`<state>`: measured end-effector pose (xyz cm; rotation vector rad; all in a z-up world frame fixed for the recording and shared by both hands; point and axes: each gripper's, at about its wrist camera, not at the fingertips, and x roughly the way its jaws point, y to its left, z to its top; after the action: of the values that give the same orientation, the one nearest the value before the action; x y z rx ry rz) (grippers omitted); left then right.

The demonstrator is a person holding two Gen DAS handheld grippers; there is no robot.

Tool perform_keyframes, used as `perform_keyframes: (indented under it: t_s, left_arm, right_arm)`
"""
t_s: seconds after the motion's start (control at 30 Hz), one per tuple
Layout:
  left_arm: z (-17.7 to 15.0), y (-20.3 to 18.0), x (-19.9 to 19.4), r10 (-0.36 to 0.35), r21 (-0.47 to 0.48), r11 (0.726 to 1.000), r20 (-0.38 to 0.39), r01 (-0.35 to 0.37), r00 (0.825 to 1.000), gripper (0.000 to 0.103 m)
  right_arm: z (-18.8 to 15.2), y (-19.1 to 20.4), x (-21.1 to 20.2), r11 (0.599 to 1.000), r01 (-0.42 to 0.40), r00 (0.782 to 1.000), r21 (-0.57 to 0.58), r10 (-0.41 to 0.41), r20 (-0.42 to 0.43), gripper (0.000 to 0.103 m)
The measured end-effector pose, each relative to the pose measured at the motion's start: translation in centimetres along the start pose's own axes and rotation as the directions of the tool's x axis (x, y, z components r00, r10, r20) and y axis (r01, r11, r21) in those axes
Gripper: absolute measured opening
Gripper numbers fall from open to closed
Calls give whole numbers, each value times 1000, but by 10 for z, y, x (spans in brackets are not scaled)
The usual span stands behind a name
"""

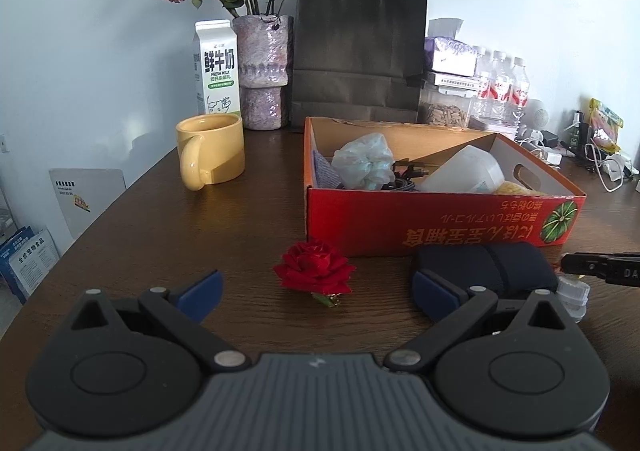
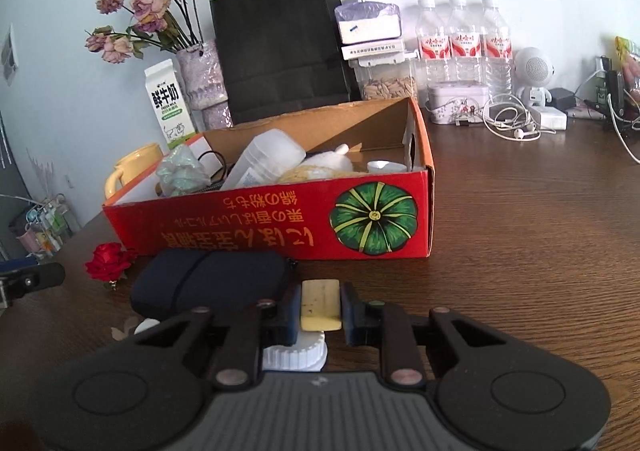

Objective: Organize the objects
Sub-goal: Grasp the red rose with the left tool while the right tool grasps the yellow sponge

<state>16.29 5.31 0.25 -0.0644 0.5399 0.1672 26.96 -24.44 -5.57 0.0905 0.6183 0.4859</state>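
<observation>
Right wrist view: right tool (image 2: 320,305) clamps a yellow block (image 2: 321,305); navy pouch (image 2: 208,283) and red box (image 2: 272,223) crowd ahead. Left tool (image 1: 318,291) gapes around the red rose (image 1: 314,269).

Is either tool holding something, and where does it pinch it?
The right tool pinches a small yellow block by its two side faces. The left tool is open, holding nothing.
</observation>
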Motion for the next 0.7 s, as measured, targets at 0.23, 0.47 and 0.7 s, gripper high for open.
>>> perform_keyframes:
  t_s: [0.23, 0.47, 0.7]
  left_arm:
    - [0, 8, 19, 46, -13, 999, -22, -46, 999, 103]
    - [6, 5, 58, 89, -14, 996, -68, -91, 994, 103]
    - [9, -1, 81, 96, -8, 995, -101, -98, 990, 98]
  right_arm:
    - [-2, 4, -8, 999, 38, 997, -34, -36, 65, 20]
    - [-3, 7, -13, 996, 64, 993, -59, -58, 98, 20]
    - [-4, 7, -12, 996, 66, 993, -64, -59, 98, 20]
